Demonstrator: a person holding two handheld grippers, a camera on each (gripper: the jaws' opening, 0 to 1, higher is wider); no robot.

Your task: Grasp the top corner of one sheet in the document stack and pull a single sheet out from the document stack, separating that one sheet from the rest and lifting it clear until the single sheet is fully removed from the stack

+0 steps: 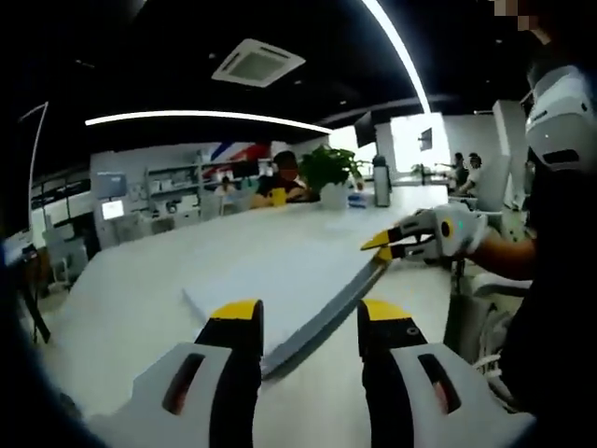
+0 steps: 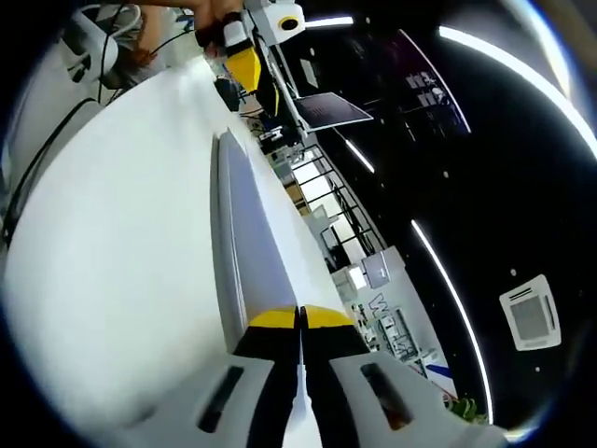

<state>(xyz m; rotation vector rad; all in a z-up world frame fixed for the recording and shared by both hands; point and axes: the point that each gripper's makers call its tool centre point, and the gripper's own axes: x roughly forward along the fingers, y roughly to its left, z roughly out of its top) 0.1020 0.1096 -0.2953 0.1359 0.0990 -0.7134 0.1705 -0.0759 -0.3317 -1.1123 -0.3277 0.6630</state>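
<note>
— White paper: where does the document stack [image 1: 280,280] lie?

— Flat on the white table [image 1: 140,299], straight ahead of the left gripper [image 1: 308,322]. Its yellow-tipped jaws stand well apart, gripping nothing, low over the near edge of the stack.

— And the right gripper [image 1: 384,245]?

— In the left gripper view it reaches in from the right, held by a gloved hand [image 1: 457,231] on an outstretched arm. Its yellow tips are pinched on the corner of one sheet [image 1: 326,322], which curves upward off the stack toward the jaws.

— Does its own camera agree?

— Yes. In the right gripper view the right gripper [image 2: 299,319] has its jaws pressed together, with the sheet's [image 2: 242,243] edge running away from them along the table [image 2: 112,215]. The left gripper [image 2: 244,65] shows at the far end, yellow tip pointing down.

— Anything beyond?

— A potted plant [image 1: 328,173] at the table's far end.
</note>
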